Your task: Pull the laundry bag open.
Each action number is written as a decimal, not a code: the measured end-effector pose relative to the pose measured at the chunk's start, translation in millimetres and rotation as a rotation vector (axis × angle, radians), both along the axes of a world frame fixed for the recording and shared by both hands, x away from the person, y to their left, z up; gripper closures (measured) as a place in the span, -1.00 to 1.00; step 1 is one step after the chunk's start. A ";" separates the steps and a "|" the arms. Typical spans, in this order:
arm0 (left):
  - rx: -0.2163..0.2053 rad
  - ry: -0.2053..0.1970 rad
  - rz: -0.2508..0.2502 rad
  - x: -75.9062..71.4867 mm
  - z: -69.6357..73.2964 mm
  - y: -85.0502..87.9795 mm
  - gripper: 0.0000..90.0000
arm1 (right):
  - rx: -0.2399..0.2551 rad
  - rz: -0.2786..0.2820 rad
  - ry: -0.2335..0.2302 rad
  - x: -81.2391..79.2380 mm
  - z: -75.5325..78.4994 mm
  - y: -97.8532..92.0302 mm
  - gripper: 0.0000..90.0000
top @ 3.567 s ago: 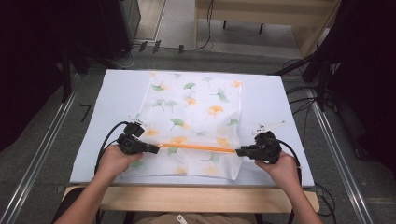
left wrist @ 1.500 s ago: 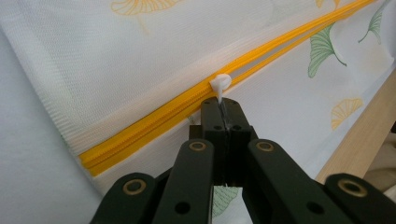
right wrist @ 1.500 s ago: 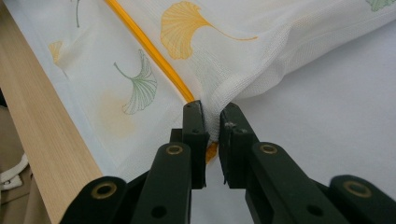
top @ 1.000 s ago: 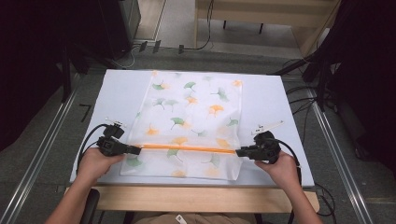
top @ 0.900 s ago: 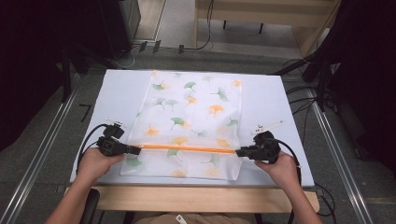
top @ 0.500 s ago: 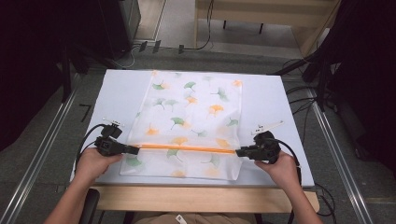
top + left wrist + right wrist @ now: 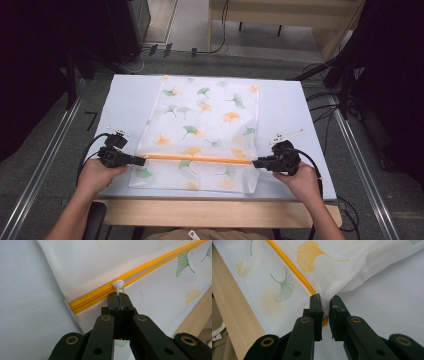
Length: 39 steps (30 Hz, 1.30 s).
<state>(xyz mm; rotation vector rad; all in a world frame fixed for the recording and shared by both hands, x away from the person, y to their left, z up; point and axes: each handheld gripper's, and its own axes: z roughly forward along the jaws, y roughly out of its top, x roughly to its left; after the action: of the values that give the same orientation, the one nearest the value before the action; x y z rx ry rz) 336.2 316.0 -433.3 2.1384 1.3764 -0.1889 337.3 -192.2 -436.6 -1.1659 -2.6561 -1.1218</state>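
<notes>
Lying flat on the pale blue bench (image 7: 310,115), a white mesh bag (image 7: 205,120) printed with ginkgo leaves reaches from the far edge almost to the near edge, midway between the two side edges. An orange zipper (image 7: 200,159) crosses it from side to side close to the near edge. At the bag's left end, the left gripper (image 7: 142,160) has its jaws pressed fully together on the small white zipper pull (image 7: 118,286), with only a short stretch of zipper left between the pull and the bag's left seam. At the right end, the right gripper (image 7: 254,163) pinches a fold of the mesh fabric by the zipper's right end, jaws closed down on the cloth with a narrow gap between them; its view shows the corner lifted slightly off the bench

Judging from this, the zip run looks nearly complete, the right gripper anchoring the bag while the left draws the slider. The next move seems to call for a short, level pull towards the left edge of the bench, keeping the zipper taut, then letting go of pull and corner without dragging the bag
</notes>
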 end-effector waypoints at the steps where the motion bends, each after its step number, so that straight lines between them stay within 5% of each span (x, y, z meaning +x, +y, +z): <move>1: -0.003 0.002 0.001 0.0 -0.1 0.8 1.00 | -0.001 -0.001 0.001 0.0 0.0 0.0 0.86; 39: -0.001 0.003 0.047 -3.3 0.4 22.7 1.00 | -0.009 -0.021 0.009 4.9 -3.6 -5.5 0.85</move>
<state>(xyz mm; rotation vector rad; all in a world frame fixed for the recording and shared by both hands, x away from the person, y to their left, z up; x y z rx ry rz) 332.9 338.7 -432.8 2.1034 1.4268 -0.1749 342.2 -197.7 -440.2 -1.1996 -2.6518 -1.1058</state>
